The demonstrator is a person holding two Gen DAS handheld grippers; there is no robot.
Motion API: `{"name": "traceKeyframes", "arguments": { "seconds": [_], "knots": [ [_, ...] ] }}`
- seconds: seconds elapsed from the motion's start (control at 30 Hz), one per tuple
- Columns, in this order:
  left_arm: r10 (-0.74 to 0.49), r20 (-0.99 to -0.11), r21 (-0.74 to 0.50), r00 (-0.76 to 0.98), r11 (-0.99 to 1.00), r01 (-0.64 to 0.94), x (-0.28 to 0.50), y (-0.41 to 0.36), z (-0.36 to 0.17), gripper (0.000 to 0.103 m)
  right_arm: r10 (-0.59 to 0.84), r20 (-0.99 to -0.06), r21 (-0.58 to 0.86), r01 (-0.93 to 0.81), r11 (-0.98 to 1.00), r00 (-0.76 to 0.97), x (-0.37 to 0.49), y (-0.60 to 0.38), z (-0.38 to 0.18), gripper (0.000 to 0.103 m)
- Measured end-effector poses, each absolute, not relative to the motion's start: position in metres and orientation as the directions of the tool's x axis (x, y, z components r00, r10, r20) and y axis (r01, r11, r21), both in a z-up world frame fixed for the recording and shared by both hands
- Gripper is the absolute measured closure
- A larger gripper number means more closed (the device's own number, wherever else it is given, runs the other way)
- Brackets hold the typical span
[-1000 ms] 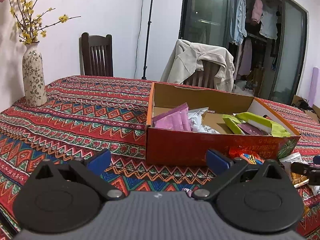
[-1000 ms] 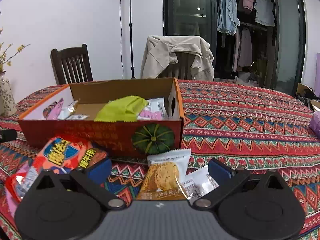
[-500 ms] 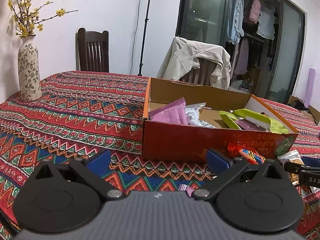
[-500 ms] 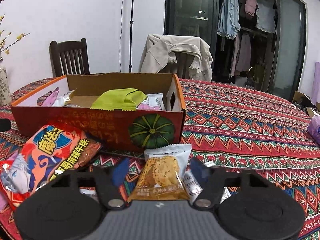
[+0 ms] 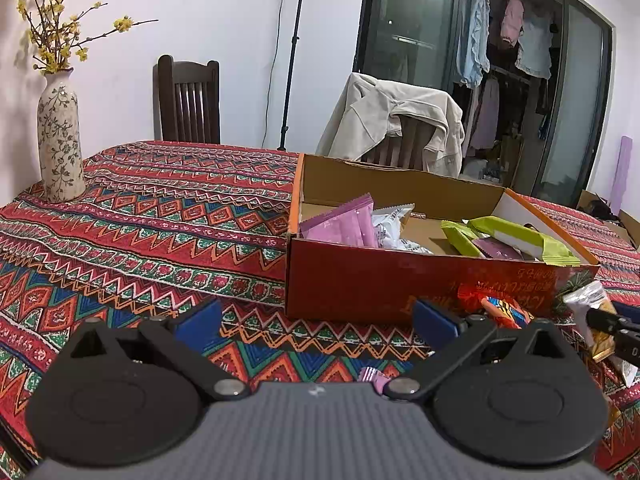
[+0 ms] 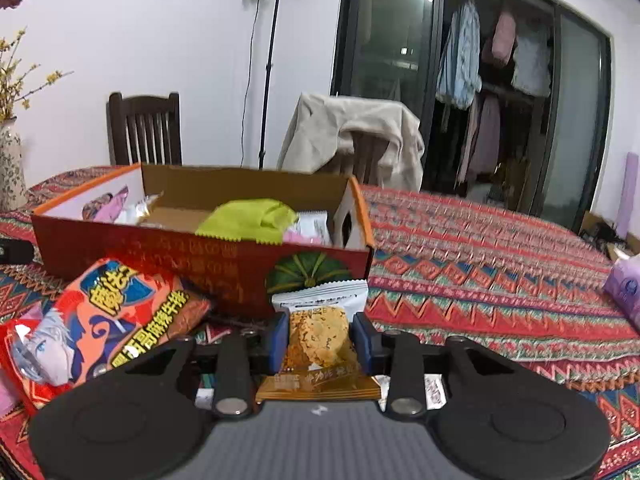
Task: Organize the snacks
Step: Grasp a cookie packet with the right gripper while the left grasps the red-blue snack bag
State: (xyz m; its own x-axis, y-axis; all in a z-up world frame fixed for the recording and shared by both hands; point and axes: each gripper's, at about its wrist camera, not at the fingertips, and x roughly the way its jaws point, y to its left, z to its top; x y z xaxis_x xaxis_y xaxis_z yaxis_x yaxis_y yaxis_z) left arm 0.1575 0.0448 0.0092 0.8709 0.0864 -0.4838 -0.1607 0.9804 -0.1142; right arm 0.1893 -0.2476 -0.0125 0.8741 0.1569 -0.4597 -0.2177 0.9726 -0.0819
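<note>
Right gripper point(image 6: 320, 342): jaws closing, blue fingers point(image 6: 278, 340) pressing both long edges of the biscuit packet point(image 6: 318, 344). The packet lies just in front of the cardboard box point(image 6: 200, 256), long axis running six to twelve o'clock, white end toward the box. Left gripper point(image 5: 316, 320): fingers wide, nothing between them, above the tabletop point(image 5: 140, 220).

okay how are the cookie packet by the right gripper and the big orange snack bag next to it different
The cookie packet is small, clear-fronted with a white top; the orange snack bag is larger, opaque, cartoon-printed. The packet sits between the closing right gripper pads; the bag lies untouched. Both are outside the box.
</note>
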Motion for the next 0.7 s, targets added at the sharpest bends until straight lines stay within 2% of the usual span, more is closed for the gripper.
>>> {"name": "traceKeyframes", "arguments": {
  "seconds": [0.13, 0.4, 0.7],
  "knots": [
    [0.093, -0.482, -0.114, 0.871, 0.979, -0.168, 0.157, 0.045, 0.009, 0.0, 0.156, -0.414, -0.088, -0.21, 0.974, 0.897, 0.182, -0.25, -0.009, 0.069],
    [0.126, -0.474, -0.089, 0.871, 0.978, -0.19, 0.153, 0.037, 0.021, 0.0, 0.186, -0.387, -0.044, -0.219, 0.975, 0.903, 0.177, -0.258, -0.003, 0.069],
    [0.081, -0.48, -0.039, 0.874, 0.993, -0.114, 0.154, -0.009, 0.041, 0.0, 0.217, -0.357, -0.014, -0.238, 0.971, 0.909, 0.167, -0.264, 0.001, 0.069]
  ]
}}
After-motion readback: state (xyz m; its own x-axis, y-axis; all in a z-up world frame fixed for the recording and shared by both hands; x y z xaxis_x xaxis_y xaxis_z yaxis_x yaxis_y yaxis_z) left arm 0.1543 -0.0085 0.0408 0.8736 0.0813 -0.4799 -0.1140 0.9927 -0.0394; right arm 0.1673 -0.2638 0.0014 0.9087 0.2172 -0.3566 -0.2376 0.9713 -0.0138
